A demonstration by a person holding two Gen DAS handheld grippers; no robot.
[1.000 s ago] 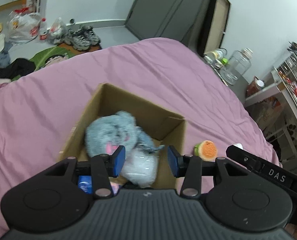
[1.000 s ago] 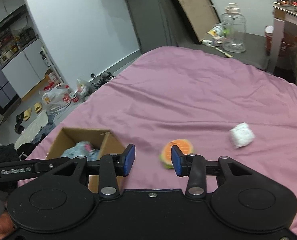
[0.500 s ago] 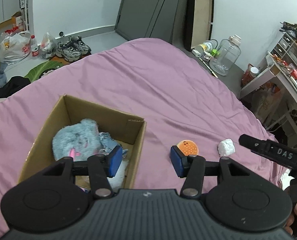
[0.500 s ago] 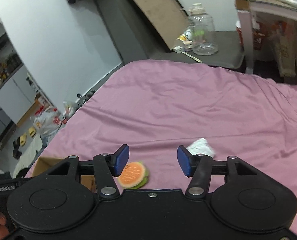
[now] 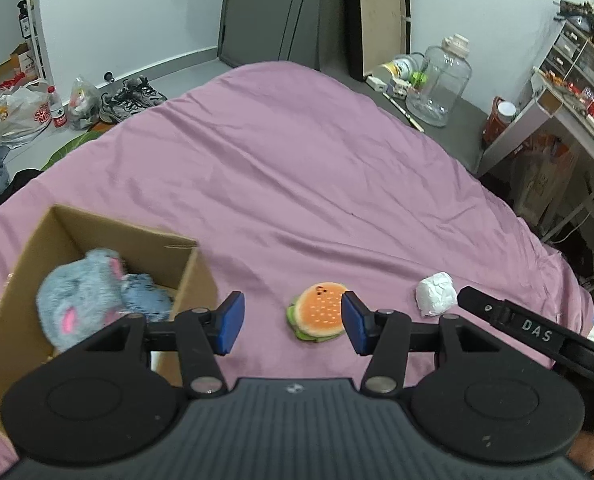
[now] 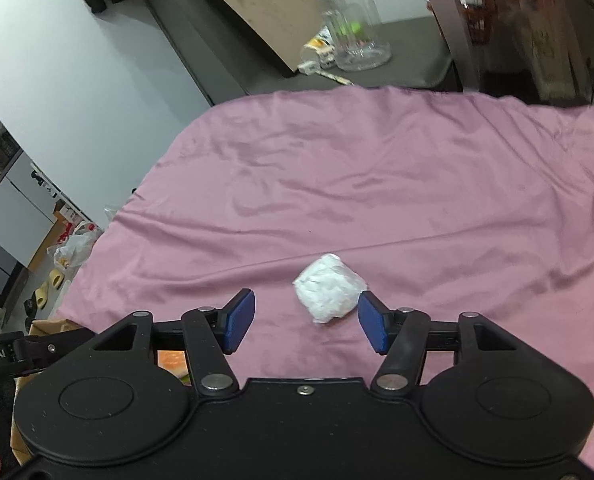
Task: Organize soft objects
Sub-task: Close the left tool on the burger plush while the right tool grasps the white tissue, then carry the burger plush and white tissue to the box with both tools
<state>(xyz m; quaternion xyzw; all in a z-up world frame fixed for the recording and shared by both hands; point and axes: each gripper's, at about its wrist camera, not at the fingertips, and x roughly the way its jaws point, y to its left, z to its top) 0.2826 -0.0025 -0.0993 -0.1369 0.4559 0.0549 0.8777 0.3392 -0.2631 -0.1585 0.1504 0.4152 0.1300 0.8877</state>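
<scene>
A plush hamburger [image 5: 318,311] lies on the pink bedsheet [image 5: 297,184], just beyond my open, empty left gripper [image 5: 293,323], nearer its right finger. A crumpled white soft wad [image 5: 436,293] lies to its right. In the right wrist view that wad [image 6: 329,287] sits just ahead of my open, empty right gripper [image 6: 305,322], nearer the right finger. A cardboard box [image 5: 25,280] at the left holds a grey plush animal [image 5: 79,299] and a bluish soft item [image 5: 145,296]. The hamburger [image 6: 172,361] peeks out behind the right gripper's left finger.
The other gripper's arm [image 5: 537,334] reaches in at the right of the left wrist view. Past the bed stand a clear plastic jug [image 5: 441,80], a desk [image 5: 569,120], shoes [image 5: 131,96] and bags [image 5: 21,114] on the floor.
Both grippers swung right. The left one left the box and now frames the hamburger. The right one moved from the hamburger to the white wad and opened wider.
</scene>
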